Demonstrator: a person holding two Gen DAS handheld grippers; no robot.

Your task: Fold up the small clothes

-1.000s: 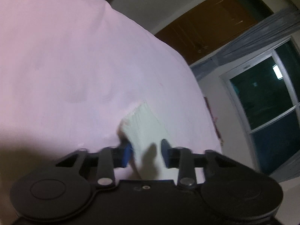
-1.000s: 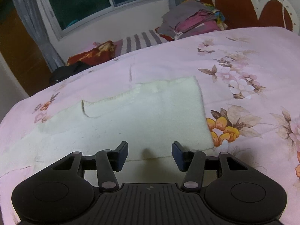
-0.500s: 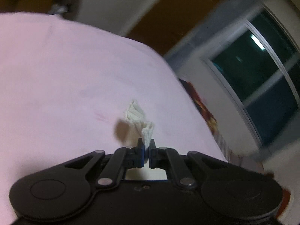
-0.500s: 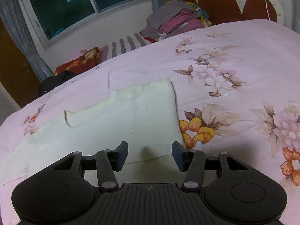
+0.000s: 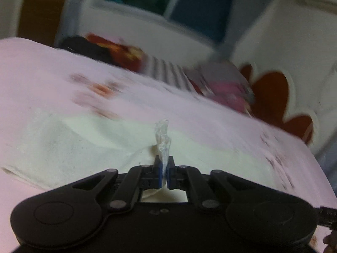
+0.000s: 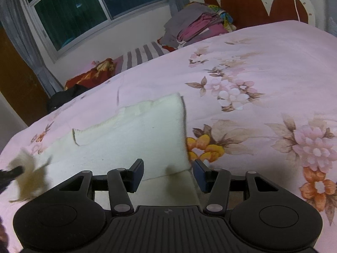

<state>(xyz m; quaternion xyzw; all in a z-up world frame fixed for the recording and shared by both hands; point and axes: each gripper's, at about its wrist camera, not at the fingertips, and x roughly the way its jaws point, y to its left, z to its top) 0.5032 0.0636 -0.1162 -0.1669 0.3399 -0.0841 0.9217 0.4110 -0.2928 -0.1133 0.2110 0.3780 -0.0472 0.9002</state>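
Two views | left wrist: left gripper (image 5: 164,169) clamped on a bunched corner of the cream garment (image 5: 69,145), lifted off the pink bedspread (image 5: 221,130) | right wrist: right gripper (image 6: 167,174) apart, straddling the garment's (image 6: 134,135) near-right edge, open bedspread (image 6: 252,67) beyond.

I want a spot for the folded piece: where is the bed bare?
Free: the pink floral bedspread right of the cream garment, up toward the headboard. Crowded: the clothes pile by the window and the garment's own stretch, where the left gripper pinches an end.
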